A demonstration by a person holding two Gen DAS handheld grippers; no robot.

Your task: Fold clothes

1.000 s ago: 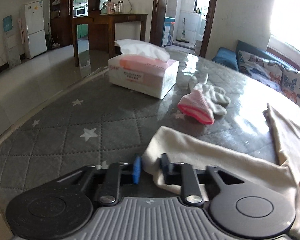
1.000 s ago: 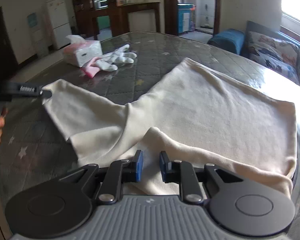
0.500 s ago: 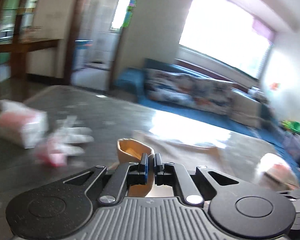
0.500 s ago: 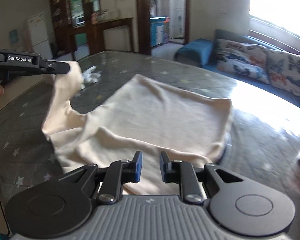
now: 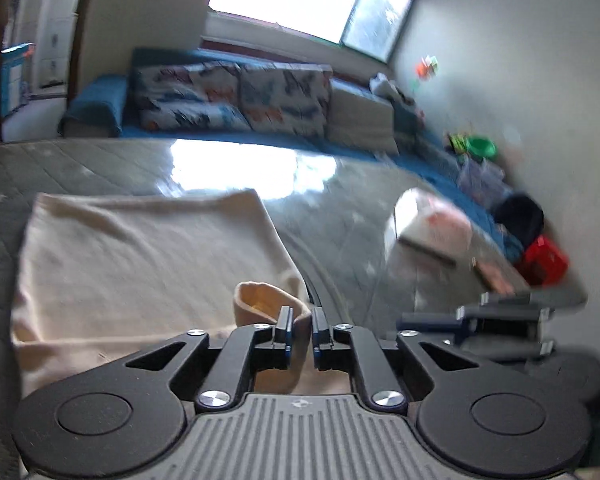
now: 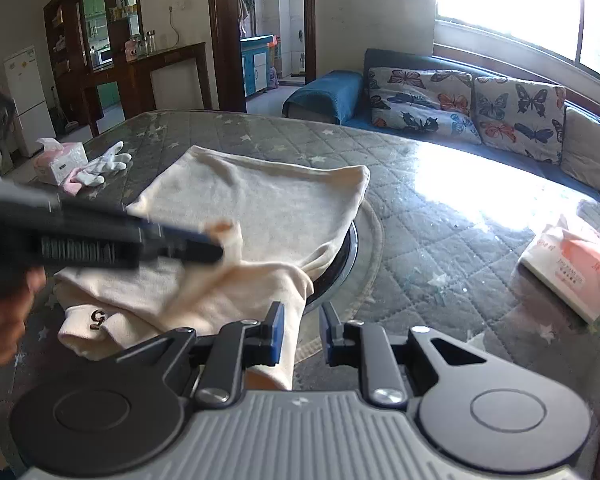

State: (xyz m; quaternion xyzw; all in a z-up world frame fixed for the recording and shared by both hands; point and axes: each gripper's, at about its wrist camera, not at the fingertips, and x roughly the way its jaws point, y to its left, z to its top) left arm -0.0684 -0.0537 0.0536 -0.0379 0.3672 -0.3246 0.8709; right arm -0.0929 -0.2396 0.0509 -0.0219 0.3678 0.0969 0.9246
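Observation:
A cream garment (image 6: 260,208) lies spread on the grey quilted star table (image 6: 420,208). My left gripper (image 5: 300,330) is shut on a cream sleeve cuff (image 5: 260,304) and holds it over the garment's body (image 5: 140,256). In the right wrist view the left gripper (image 6: 216,250) shows from the side with the sleeve (image 6: 228,236) pinched. My right gripper (image 6: 301,334) is open and empty, just above the garment's near right edge; it also shows in the left wrist view (image 5: 500,320).
A tissue pack (image 6: 572,264) lies at the table's right. A second tissue box (image 6: 60,160) and white gloves (image 6: 100,168) lie at the far left. A sofa with butterfly cushions (image 6: 460,104) stands beyond the table. A round glass turntable edge (image 6: 340,256) shows under the garment.
My left gripper has shut on the sleeve cuff, lifted it and carried it rightward across the garment. My right gripper has shifted to the right and stayed open.

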